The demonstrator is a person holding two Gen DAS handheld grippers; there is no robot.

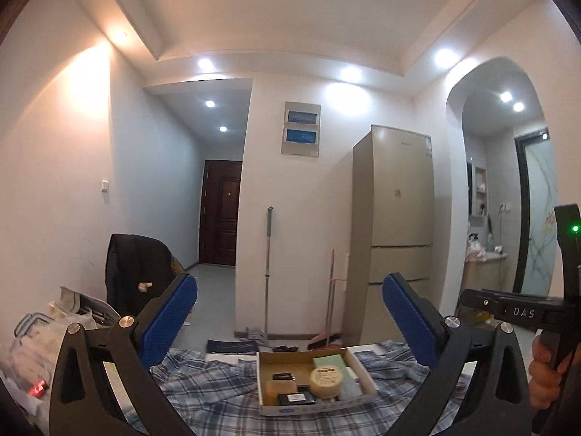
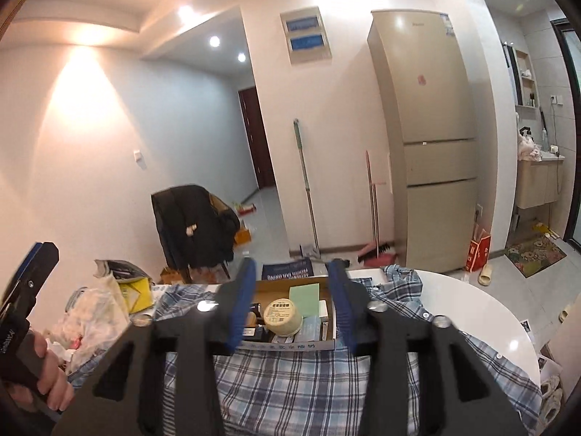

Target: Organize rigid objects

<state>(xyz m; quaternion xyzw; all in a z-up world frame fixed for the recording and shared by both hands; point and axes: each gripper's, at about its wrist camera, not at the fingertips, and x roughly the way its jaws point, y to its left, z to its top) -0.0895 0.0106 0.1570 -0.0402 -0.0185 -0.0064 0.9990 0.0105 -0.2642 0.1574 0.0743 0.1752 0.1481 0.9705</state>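
Note:
A shallow cardboard box sits on a blue plaid shirt on the white table. It holds a round cream tin, a pale green flat box, an orange block and two small black boxes. My left gripper is open and empty, raised above and short of the box. My right gripper is open and empty, its blue pads either side of the box, with the tin between them.
Plastic bags and a yellow carton are piled at the table's left. A chair with a dark jacket stands behind. A fridge, a mop and a broom are by the far wall. The white table edge curves at right.

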